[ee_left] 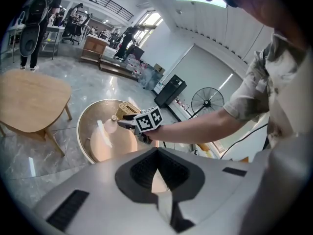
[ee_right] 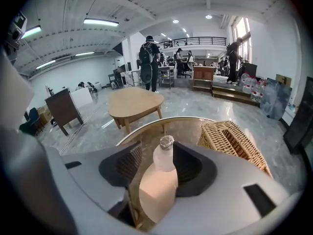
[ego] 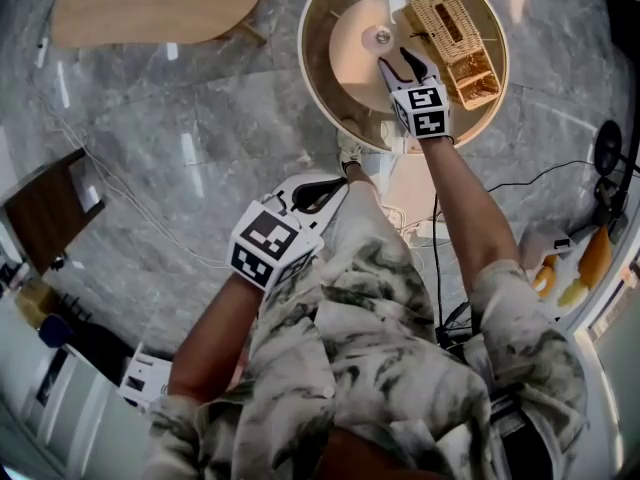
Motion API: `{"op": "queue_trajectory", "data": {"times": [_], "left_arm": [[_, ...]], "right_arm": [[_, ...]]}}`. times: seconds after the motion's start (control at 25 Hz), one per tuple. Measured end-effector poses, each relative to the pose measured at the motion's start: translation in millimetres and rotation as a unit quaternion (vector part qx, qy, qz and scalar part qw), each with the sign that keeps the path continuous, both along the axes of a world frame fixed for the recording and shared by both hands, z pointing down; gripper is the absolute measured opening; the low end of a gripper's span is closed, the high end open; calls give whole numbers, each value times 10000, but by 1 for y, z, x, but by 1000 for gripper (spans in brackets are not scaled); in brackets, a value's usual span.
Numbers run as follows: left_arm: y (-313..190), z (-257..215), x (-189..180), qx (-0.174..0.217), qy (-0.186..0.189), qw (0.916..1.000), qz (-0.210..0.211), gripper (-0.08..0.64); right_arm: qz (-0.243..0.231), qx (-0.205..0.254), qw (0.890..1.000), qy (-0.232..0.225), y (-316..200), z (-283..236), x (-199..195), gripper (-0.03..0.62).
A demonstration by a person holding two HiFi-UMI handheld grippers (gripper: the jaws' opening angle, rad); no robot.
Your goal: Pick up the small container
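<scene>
Standing open, the right hand-held gripper (ego: 404,61) faces the small container (ee_right: 165,156) just ahead on the round table (ego: 318,86); the left hand-held gripper (ego: 322,194) is closed and empty.

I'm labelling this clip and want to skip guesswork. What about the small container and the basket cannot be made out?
Contents of the small container: cloudy body in right gripper view, too small in head view.
Contents of the wicker basket: too small in head view; its near end hidden by the right gripper itself in right gripper view.

Wicker basket (ego: 455,43) hems the right hand-held gripper (ego: 400,63) rightward; round table's (ego: 335,88) left half lies open
</scene>
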State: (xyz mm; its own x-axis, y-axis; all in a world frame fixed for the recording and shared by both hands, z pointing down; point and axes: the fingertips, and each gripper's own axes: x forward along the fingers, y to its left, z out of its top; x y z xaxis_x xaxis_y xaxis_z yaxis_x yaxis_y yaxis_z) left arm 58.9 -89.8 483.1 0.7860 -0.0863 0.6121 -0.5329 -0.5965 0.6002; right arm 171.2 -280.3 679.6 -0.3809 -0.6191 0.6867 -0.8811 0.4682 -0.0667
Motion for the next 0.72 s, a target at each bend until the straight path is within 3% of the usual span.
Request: {"op": "queue_trajectory", "data": {"times": [0.72], "left_arm": [[-15, 47, 2, -338, -45, 9993, -182, 21]], "right_arm": [[-81, -69, 9999, 81, -48, 73, -8, 236]]}}
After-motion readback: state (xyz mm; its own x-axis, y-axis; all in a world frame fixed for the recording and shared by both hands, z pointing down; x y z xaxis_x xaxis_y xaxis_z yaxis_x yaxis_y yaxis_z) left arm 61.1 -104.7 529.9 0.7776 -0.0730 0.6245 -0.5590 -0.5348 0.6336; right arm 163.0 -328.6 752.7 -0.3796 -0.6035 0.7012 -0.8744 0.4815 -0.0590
